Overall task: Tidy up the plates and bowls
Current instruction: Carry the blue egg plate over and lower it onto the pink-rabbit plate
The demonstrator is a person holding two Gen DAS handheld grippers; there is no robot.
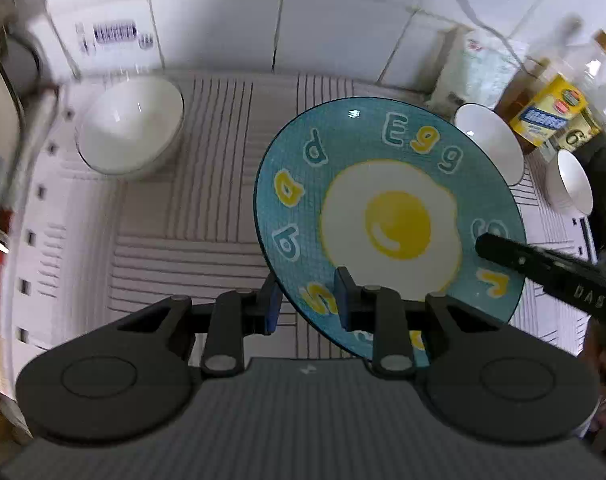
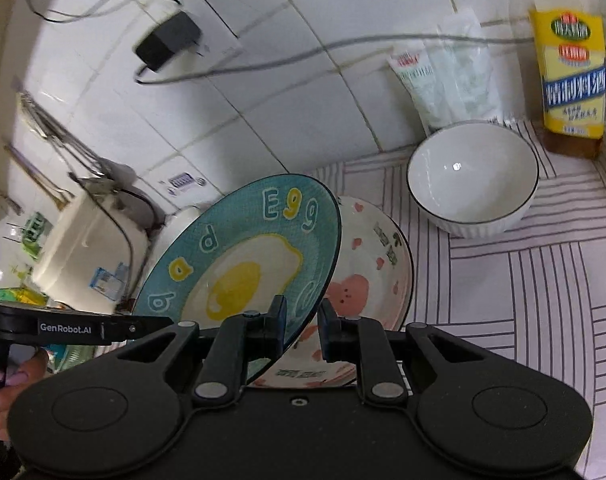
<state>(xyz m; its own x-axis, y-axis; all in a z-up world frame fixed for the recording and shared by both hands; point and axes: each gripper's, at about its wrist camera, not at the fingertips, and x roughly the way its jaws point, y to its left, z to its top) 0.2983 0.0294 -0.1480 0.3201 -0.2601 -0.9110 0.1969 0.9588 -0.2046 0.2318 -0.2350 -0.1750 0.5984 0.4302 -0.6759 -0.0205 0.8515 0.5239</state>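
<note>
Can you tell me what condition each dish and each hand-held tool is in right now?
Blue egg plate: lifted, tilted, gripped at two rim spots.
Left tool: shut on the plate's rim.
Right tool: shut on the plate's rim.
Pink patterned plate: behind the blue plate; support unclear.
White bowl: upright, empty, on the striped mat.

I note a white tiled wall point(image 2: 303, 60) carrying a black power adapter point(image 2: 167, 40) and cables, above a stripe-patterned tabletop point(image 1: 207, 216).

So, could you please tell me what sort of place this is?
Most likely a home kitchen counter: white glazed wall tiles, a yellow-labelled glass condiment bottle, and a white ceramic bowl on a striped mat.
</note>
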